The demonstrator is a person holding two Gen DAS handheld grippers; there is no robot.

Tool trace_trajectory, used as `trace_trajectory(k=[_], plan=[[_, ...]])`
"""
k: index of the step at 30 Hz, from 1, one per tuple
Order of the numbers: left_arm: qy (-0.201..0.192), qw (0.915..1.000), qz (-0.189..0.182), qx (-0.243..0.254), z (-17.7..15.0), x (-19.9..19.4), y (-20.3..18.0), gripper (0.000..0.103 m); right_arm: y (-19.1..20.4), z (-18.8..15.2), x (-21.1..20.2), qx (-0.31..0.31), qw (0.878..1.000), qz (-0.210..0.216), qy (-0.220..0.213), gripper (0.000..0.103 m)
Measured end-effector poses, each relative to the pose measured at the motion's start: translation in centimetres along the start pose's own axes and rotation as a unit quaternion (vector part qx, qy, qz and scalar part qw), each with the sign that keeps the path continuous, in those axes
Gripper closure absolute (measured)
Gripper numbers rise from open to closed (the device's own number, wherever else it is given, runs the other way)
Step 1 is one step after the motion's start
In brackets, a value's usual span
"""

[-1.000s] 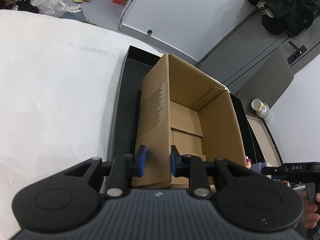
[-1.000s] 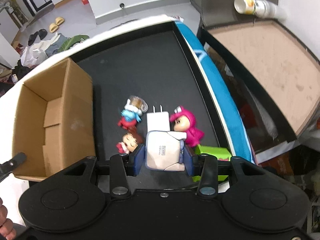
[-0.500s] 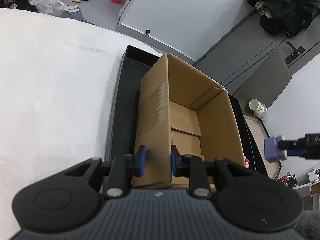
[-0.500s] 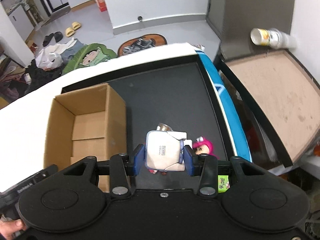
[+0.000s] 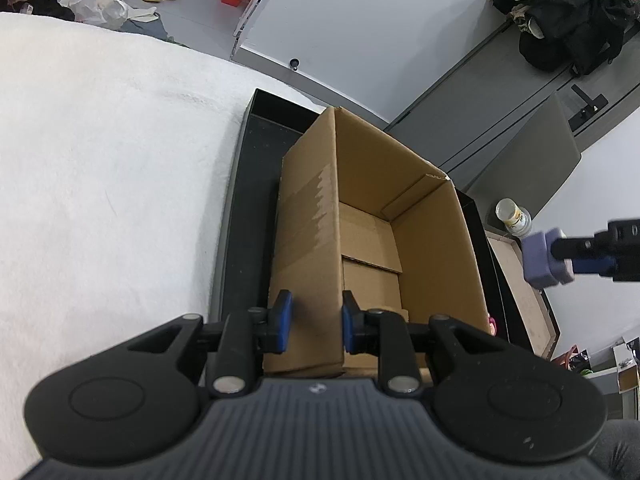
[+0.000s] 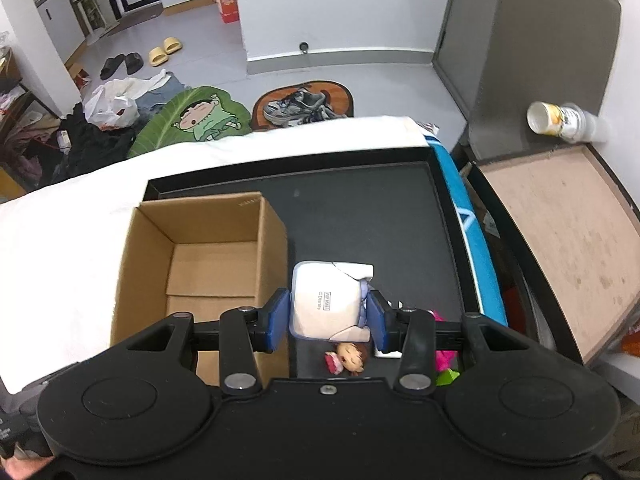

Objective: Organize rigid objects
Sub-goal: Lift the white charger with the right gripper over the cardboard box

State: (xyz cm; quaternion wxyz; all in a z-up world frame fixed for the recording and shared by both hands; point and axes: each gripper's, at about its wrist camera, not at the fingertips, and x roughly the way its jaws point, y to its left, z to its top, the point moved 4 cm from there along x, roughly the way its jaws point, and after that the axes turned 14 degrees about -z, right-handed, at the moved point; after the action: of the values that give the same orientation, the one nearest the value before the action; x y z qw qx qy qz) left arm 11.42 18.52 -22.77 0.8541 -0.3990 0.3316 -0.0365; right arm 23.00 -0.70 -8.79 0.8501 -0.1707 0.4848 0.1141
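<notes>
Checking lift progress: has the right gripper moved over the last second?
Yes. The right gripper, shut on the white toy block, has risen off the black tray and shifted left toward the cardboard box.

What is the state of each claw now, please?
Left claw: open, holding nothing, its fingers on either side of the cardboard box wall.
Right claw: closed on the white toy box.

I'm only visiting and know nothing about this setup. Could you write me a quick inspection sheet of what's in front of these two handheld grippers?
Surface: black tray on a white cloth.
Job's things: open cardboard box, nothing seen inside; white toy box; doll lying on the tray.
Clutter: pink toy and green piece, partly hidden.
Grippers: right gripper clamps the toy box; left gripper open, at the box wall.
Cables: nothing seen.
Surroundings: shoes, slippers, cup.
</notes>
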Motion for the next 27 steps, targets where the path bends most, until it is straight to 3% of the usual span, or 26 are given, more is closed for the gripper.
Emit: trace_trajectory(k=[27], plan=[[-0.002,0.9999,-0.013,-0.005,-0.1,0.0,0.4,0.079,12.2,0.9,2.4,-0.078,0.995,0.056,-0.003,0.062]])
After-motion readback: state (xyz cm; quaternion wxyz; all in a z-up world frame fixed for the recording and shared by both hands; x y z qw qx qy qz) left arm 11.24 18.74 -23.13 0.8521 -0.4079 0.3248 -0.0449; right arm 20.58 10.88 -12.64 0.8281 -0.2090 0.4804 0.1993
